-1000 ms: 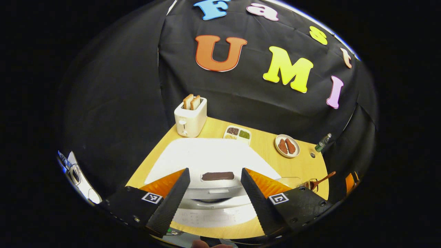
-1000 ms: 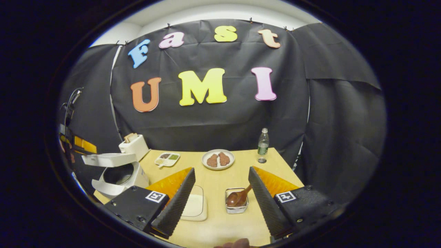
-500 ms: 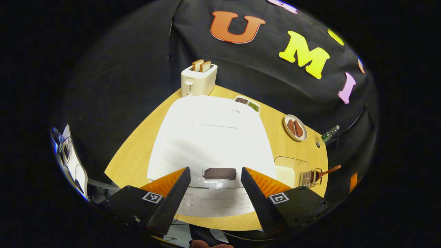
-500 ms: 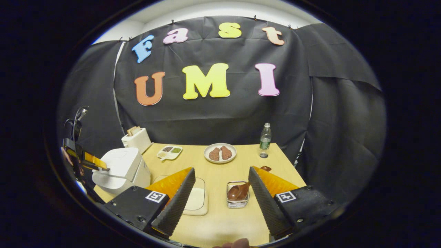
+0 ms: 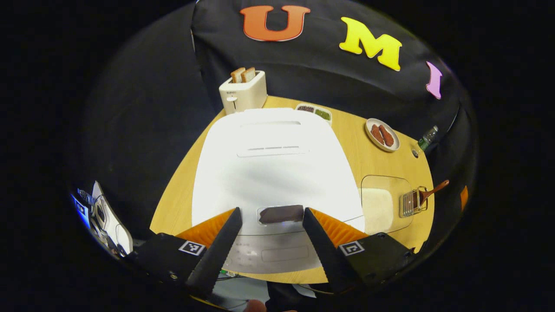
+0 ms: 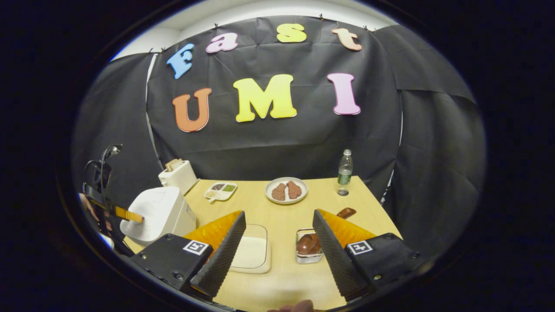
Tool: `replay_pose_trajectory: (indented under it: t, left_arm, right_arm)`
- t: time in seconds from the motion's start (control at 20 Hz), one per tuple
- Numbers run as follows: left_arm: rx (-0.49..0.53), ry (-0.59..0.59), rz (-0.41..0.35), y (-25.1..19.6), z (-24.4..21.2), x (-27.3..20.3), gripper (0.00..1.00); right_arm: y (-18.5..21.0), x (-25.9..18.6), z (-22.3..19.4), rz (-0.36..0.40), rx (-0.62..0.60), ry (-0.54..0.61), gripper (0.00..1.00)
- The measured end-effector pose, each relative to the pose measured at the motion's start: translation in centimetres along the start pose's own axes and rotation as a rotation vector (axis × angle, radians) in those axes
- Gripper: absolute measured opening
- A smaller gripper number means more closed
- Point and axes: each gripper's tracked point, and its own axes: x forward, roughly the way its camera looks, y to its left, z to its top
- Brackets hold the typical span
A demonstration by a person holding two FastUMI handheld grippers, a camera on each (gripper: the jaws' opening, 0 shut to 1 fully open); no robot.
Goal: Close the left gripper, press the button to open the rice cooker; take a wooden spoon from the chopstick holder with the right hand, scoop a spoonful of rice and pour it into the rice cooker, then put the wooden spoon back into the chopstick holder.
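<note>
The white rice cooker [image 5: 269, 160] has its lid down, and I look at it from above in the left gripper view. My left gripper [image 5: 271, 210] is open, one finger on each side of the dark button [image 5: 281, 214] at the lid's front edge. In the right gripper view the rice cooker [image 6: 158, 212] stands at the far left with the left gripper [image 6: 125, 213] at its front. My right gripper [image 6: 279, 212] is open and holds nothing. The wooden spoon [image 6: 308, 245] lies in the wire chopstick holder [image 6: 310, 258], beside the clear dish of rice [image 6: 251, 253].
A toaster [image 5: 243, 91] with two bread slices stands at the back of the wooden table [image 6: 282, 281]. Along the back are a divided tray [image 6: 220, 190], a plate [image 6: 286, 190] with two brown pieces and a bottle [image 6: 344, 171]. A person's hand [image 6: 89, 208] is behind the left gripper.
The cooker's lid, raised a second ago, has come down shut. My left gripper has moved over the lid's front. The right gripper's view has shifted slightly left.
</note>
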Motion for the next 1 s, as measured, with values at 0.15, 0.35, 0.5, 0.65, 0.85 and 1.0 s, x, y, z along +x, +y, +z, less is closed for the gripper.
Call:
replay_pose_trajectory:
  t: [0.15,0.35,0.5,0.65,0.85,1.0]
  left_arm:
    - [-0.008,-0.024,0.000,0.0,0.1,-0.1,0.97]
    - [-0.032,-0.052,0.037,0.1,0.7,-0.1,1.00]
    - [-0.056,-0.072,0.045,-0.2,1.0,-0.6,0.95]
    - [-0.073,-0.131,0.043,-0.3,2.0,-2.6,0.95]
    - [-0.078,-0.268,-0.006,-1.1,3.5,-8.0,0.94]
    - [-0.068,-0.399,-0.069,-2.0,4.0,-13.4,0.95]
  right_arm:
    - [-0.1,0.6,0.2,0.020,-0.001,-0.002,1.00]
    - [-0.7,1.2,1.1,0.049,-0.003,-0.002,1.00]
    - [-0.9,1.5,1.8,0.076,-0.005,-0.012,1.00]
    - [-1.2,0.9,2.8,0.076,-0.017,-0.039,1.00]
    - [-0.6,-3.0,4.8,0.046,-0.022,-0.111,0.99]
    - [0.6,-7.7,6.1,0.013,-0.030,-0.179,0.99]
